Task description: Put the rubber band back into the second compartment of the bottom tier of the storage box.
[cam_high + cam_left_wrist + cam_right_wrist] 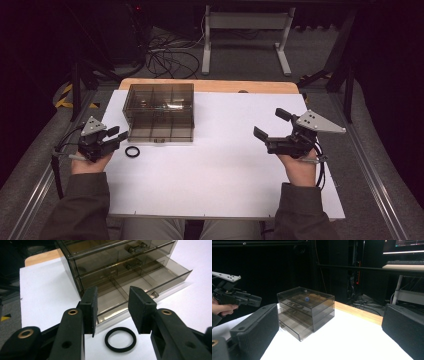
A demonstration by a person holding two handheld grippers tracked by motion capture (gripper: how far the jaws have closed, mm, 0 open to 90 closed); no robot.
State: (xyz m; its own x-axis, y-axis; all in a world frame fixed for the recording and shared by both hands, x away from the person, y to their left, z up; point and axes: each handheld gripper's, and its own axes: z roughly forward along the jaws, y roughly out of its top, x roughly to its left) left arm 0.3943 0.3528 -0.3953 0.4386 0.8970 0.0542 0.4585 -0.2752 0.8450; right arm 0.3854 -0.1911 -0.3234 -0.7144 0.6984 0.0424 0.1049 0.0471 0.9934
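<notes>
Step in hand: picking up ring (120,339). Ring flat on table (210,170), just before open bottom drawer (140,287). Left hand-held gripper (112,312) partly open, above ring, not touching. Right hand-held gripper (270,127) wide, empty. Next: lower, straddle rim, close.

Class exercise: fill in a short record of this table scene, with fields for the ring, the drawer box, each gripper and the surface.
ring: black ring lying flat on the white table, in front of the drawer box
drawer box: smoky clear drawer box, bottom drawer pulled out
left gripper: left gripper above the ring, jaws apart, not touching it
right gripper: right gripper open, away from the box
</notes>
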